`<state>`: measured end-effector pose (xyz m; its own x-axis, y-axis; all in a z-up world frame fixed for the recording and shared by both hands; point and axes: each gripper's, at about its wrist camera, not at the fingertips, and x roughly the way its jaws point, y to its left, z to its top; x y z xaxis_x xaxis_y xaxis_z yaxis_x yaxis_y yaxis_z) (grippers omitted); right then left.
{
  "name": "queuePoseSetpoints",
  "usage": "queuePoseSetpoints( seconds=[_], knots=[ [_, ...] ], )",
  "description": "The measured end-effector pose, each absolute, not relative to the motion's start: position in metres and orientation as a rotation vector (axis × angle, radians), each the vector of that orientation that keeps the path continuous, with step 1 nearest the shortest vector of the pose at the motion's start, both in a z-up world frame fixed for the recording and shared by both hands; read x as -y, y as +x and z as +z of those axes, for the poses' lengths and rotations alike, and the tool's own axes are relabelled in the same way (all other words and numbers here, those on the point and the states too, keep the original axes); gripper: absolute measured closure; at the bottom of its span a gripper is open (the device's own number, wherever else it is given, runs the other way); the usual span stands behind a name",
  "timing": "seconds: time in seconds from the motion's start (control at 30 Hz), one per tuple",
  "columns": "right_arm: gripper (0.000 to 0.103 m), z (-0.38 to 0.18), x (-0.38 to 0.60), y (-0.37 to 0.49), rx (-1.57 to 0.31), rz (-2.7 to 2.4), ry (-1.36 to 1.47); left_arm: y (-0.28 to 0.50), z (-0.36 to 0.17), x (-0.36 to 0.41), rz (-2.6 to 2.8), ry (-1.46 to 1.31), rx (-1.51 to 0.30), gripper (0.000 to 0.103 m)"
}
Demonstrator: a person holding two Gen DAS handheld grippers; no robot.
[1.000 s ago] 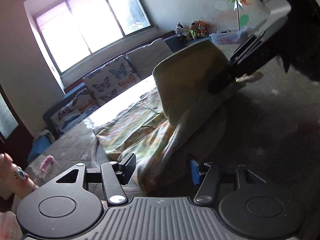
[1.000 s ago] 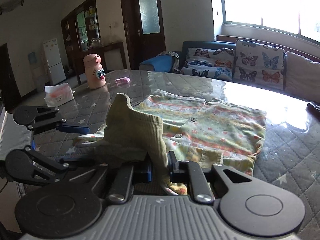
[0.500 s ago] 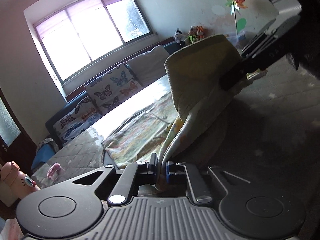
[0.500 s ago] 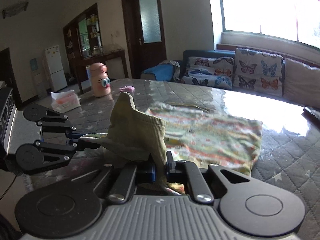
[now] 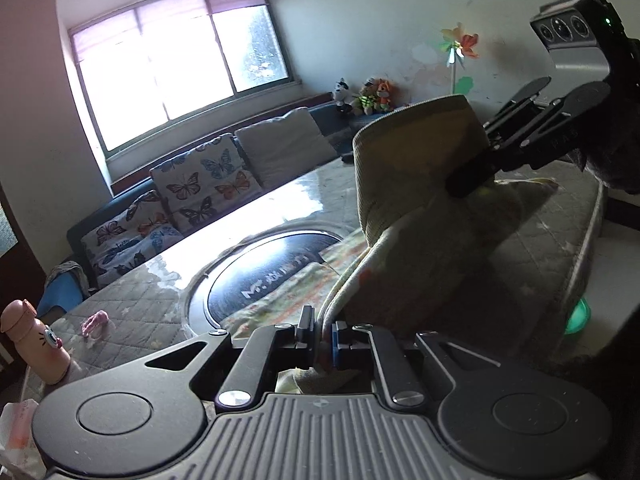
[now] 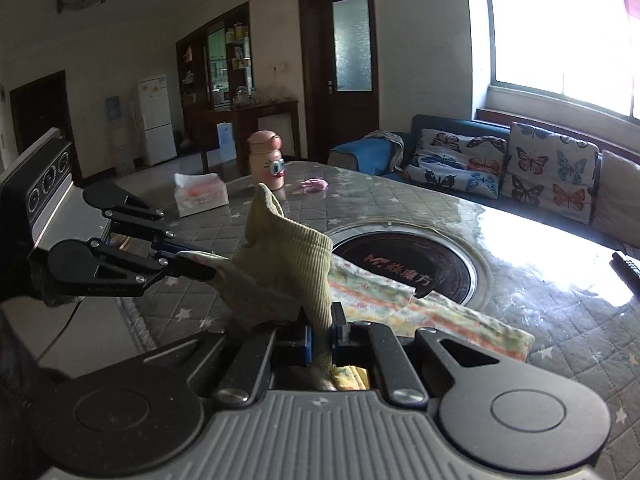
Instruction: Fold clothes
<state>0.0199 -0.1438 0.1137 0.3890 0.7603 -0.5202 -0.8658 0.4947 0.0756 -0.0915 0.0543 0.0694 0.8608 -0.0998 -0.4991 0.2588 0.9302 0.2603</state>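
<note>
I see an olive ribbed garment (image 6: 288,256) with a pastel floral lining, grey quilted star-dotted worktop (image 6: 384,204), butterfly-print cushions (image 6: 552,176), pink bottle (image 6: 266,160).

Two wrist fisheyes, low over the quilted table (image 6: 400,204)

Left view faces the window (image 5: 176,76) and sofa (image 5: 192,196) across the far edge; right view faces the door (image 6: 344,56) and fridge (image 6: 156,120); both close, sharing the table's round inset (image 5: 264,272) (image 6: 404,264), pink bottle (image 5: 30,344) (image 6: 266,162), butterfly cushions (image 6: 548,176)
</note>
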Motion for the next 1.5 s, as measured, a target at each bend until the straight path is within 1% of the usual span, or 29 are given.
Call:
queuePoseSetpoints(
  seconds=[0.13,0.3,0.43,0.57,0.6,0.63,0.67,0.7,0.73,0.77,0.8,0.83,1.0,1.13,1.23,1.33,1.43,1.5],
  knots=[
    [0.096,0.117,0.130,0.054,-0.543,1.028,-0.206,-0.060,0.070,-0.065,-0.166,0.304,-0.498,0.094],
    [0.096,0.113,0.110,0.110,-0.605,1.000,-0.196,-0.016,0.064,-0.080,-0.152,0.294,-0.518,0.094],
    [0.096,0.097,0.092,0.150,-0.666,0.969,-0.189,0.025,0.046,-0.092,-0.130,0.285,-0.575,0.094],
    [0.095,0.068,0.076,0.179,-0.710,0.915,-0.168,0.058,0.021,-0.099,-0.102,0.278,-0.645,0.094],
    [0.093,0.060,0.073,0.185,-0.718,0.900,-0.163,0.062,0.015,-0.100,-0.098,0.269,-0.662,0.094],
    [0.090,0.053,0.070,0.191,-0.728,0.885,-0.156,0.066,0.010,-0.102,-0.095,0.260,-0.678,0.093],
    [0.084,0.046,0.069,0.196,-0.742,0.872,-0.143,0.070,0.004,-0.103,-0.091,0.252,-0.694,0.092],
    [0.081,0.040,0.068,0.201,-0.752,0.857,-0.130,0.073,0.000,-0.104,-0.085,0.250,-0.707,0.091],
    [0.080,0.036,0.070,0.204,-0.750,0.838,-0.121,0.075,-0.003,-0.106,-0.079,0.242,-0.718,0.090],
    [0.077,0.034,0.071,0.206,-0.746,0.820,-0.112,0.077,-0.006,-0.108,-0.072,0.234,-0.729,0.089],
    [0.072,0.034,0.076,0.207,-0.736,0.805,-0.101,0.078,-0.006,-0.110,-0.067,0.229,-0.732,0.089],
    [0.071,0.034,0.080,0.208,-0.726,0.790,-0.090,0.078,-0.006,-0.111,-0.062,0.224,-0.734,0.087],
    [0.071,0.035,0.101,0.192,-0.679,0.764,-0.097,0.081,-0.007,-0.115,-0.034,0.209,-0.743,0.085],
    [0.071,0.024,0.110,0.176,-0.703,0.756,-0.127,0.083,-0.007,-0.116,-0.011,0.200,-0.750,0.081],
    [0.071,0.006,0.121,0.175,-0.755,0.708,-0.112,0.085,-0.008,-0.117,0.010,0.205,-0.757,0.080],
    [0.078,0.001,0.138,0.180,-0.769,0.652,-0.027,0.086,-0.008,-0.119,0.031,0.213,-0.759,0.079],
    [0.078,0.004,0.149,0.182,-0.742,0.610,-0.005,0.085,-0.005,-0.122,0.058,0.224,-0.753,0.074],
    [0.078,0.003,0.154,0.188,-0.744,0.587,-0.001,0.087,-0.003,-0.125,0.077,0.218,-0.753,0.073]
  ],
)
